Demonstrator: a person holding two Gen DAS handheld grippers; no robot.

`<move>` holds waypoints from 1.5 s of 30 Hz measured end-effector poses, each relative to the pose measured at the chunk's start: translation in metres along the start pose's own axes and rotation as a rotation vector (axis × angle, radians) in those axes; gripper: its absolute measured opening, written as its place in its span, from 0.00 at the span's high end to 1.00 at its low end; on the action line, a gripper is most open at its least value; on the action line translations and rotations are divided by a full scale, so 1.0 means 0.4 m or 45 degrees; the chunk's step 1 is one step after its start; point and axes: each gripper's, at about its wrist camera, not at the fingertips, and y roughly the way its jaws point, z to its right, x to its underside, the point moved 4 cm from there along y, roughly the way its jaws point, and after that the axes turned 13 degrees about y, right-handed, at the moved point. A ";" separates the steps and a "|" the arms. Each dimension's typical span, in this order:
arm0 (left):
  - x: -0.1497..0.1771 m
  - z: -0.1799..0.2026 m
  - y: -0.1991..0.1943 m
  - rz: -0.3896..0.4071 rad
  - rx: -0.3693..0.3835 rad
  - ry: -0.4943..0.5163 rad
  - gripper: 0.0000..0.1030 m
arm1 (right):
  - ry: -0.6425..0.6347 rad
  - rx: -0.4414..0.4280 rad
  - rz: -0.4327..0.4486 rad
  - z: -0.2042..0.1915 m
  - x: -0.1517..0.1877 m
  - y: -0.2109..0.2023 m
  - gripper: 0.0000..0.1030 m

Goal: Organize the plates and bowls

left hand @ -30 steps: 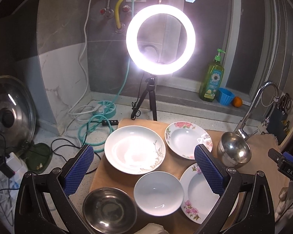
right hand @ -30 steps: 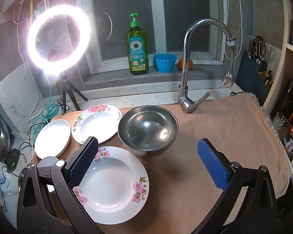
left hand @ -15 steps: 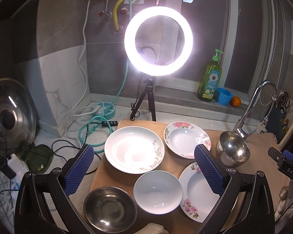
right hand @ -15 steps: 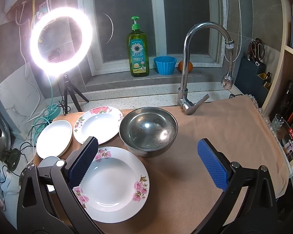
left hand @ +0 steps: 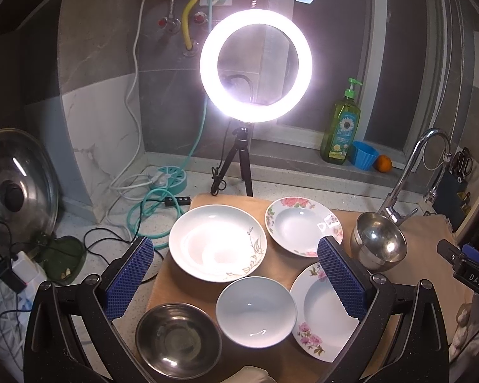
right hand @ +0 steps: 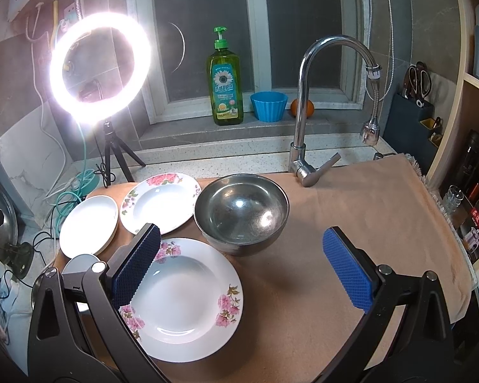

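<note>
Six dishes laid out on a tan cloth (right hand: 351, 223) over the bench, none stacked, none held.

Landmark: the large steel bowl (right hand: 241, 212), just in front of the tap (right hand: 303, 102), upright, empty.

- Left of the large steel bowl, rim close to it: far floral plate (right hand: 161, 202).
- Further left of that: plain white plate (left hand: 217, 242) with a faint sprig on its rim, near the cloth's left edge.
- In front of the large steel bowl, slightly left: near floral plate (right hand: 182, 296), pink flowers on the rim, close to the bowl's base; touching or not, cannot tell.
- Left of the near floral plate, rims nearly meeting: white bowl (left hand: 255, 311), upright, empty.
- Furthest from the large steel bowl, at the cloth's near-left corner: small steel bowl (left hand: 178, 340), just beside the white bowl.

Left gripper (left hand: 236, 277): jaws spread wide, blue pads apart, nothing between them, above the white bowl and plain white plate without contact.

Right gripper (right hand: 241, 268): jaws spread wide, holding nothing, above the cloth just in front of the large steel bowl, left pad over the near floral plate's rim.

Behind the large steel bowl, on the window sill: green soap bottle (right hand: 225, 86), blue cup (right hand: 269, 106), orange (right hand: 308, 108). Far left of it: lit ring light (right hand: 100, 63) on a small tripod.
</note>
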 end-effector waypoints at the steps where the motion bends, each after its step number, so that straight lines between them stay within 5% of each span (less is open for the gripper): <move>1: 0.000 0.000 -0.001 0.001 -0.001 0.001 0.01 | 0.000 -0.001 0.000 -0.001 0.000 -0.004 0.00; 34: -0.001 0.012 0.023 -0.026 0.016 0.015 0.01 | 0.003 0.011 -0.051 0.002 0.007 0.021 0.00; 45: 0.044 0.033 0.055 -0.126 0.093 0.001 0.03 | 0.008 -0.009 -0.138 0.034 0.020 0.060 0.00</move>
